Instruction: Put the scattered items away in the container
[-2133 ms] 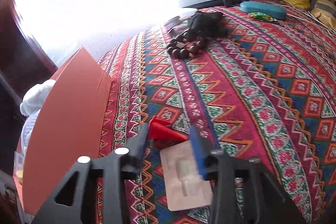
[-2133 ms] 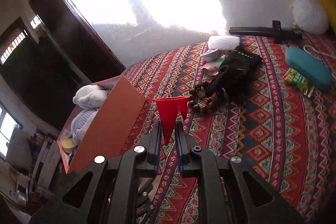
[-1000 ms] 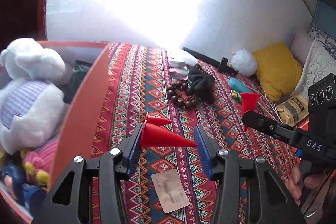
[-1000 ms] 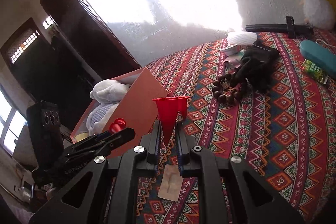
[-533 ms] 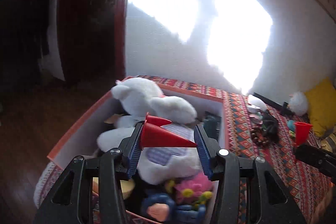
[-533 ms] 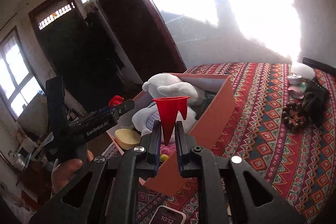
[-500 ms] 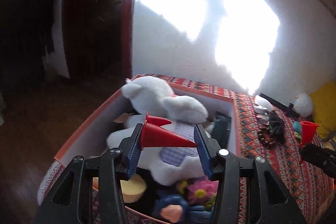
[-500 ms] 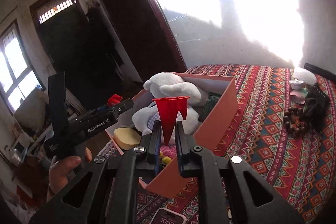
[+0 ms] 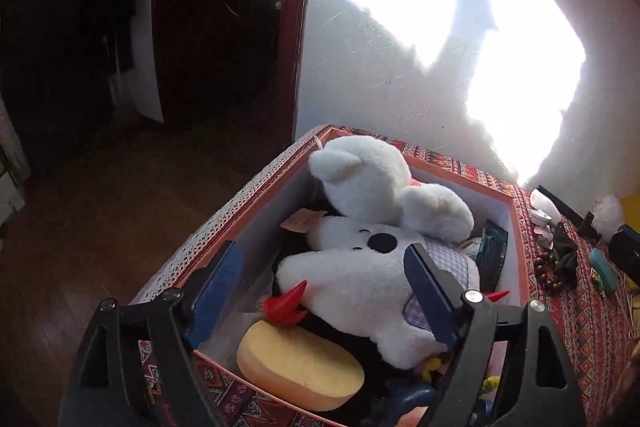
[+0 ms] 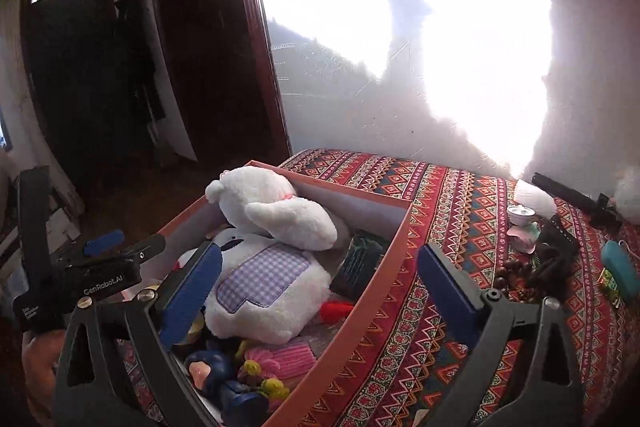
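The orange box (image 9: 516, 227) stands at the bed's corner, filled with a white plush toy (image 9: 372, 247), a yellow sponge (image 9: 296, 363) and small toys. A red cone (image 9: 286, 305) lies in it beside the plush; another red tip (image 9: 498, 295) shows at the right. My left gripper (image 9: 324, 291) is open and empty above the box. My right gripper (image 10: 320, 287) is open and empty over the box's (image 10: 384, 267) right wall; a red funnel (image 10: 336, 309) lies inside beside the plush (image 10: 264, 279).
On the patterned bedspread (image 10: 460, 211) lie wooden beads (image 10: 510, 277), a black glove (image 10: 554, 255), a teal case (image 10: 620, 269), a small white cup (image 10: 520, 215) and a black bar (image 10: 576, 195). A dark doorway (image 9: 200, 27) and wooden floor are left of the bed.
Both grippers have opened over the box. The red cones left the left gripper and the red funnel left the right gripper; they now lie inside the box.
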The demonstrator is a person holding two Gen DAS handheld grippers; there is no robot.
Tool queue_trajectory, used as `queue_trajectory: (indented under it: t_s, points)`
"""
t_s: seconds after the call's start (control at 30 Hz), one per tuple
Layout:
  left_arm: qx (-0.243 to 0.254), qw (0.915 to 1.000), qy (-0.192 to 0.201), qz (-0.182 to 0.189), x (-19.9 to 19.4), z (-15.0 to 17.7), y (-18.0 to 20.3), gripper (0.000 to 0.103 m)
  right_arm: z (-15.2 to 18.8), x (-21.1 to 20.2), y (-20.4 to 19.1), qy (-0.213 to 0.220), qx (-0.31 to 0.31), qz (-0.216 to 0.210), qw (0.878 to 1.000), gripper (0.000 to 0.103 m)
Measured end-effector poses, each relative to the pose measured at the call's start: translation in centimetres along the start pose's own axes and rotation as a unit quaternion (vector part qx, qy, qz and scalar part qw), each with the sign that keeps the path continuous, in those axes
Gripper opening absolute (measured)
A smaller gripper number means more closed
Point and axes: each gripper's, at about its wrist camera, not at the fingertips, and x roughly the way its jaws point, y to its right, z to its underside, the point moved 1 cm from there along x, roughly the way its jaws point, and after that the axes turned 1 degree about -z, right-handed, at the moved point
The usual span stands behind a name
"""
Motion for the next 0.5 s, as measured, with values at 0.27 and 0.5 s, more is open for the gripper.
queue_trajectory:
  t_s: [0.27,0.5]
  points:
    - [0.04,0.9986,0.003,0.034,-1.4,0.3,5.4,0.083,2.5,-8.2,7.7,0.062,0.091,0.035,0.993,0.099]
    - [0.124,0.9889,-0.007,0.082,-2.3,3.0,15.8,0.083,9.3,-14.6,20.9,0.079,0.242,0.105,0.961,0.101]
